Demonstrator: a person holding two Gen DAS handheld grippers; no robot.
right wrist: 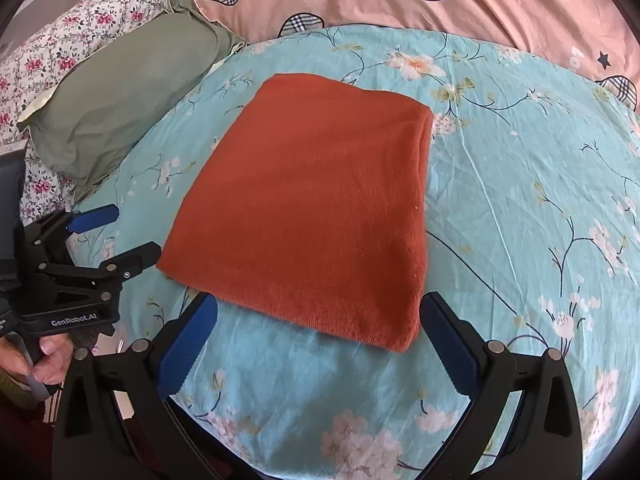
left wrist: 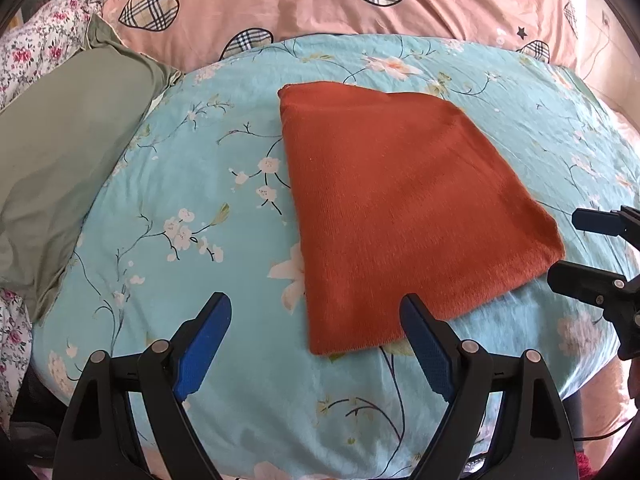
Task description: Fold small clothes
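A rust-orange knit garment [left wrist: 400, 208] lies folded into a flat rectangle on the turquoise floral cushion [left wrist: 192, 208]. It also shows in the right wrist view [right wrist: 312, 208]. My left gripper [left wrist: 316, 308] is open and empty, just short of the garment's near edge. My right gripper [right wrist: 318, 306] is open and empty, its jaws straddling the garment's near edge. The right gripper also shows at the right edge of the left wrist view [left wrist: 564, 244]. The left gripper shows at the left of the right wrist view [right wrist: 136, 232], held by a hand.
A green pillow [left wrist: 60, 168] lies to the left of the cushion. A pink quilt with plaid hearts [left wrist: 320, 4] lies behind. A floral sheet [right wrist: 48, 64] is at the far left. The cushion's edge [right wrist: 320, 468] drops off close to me.
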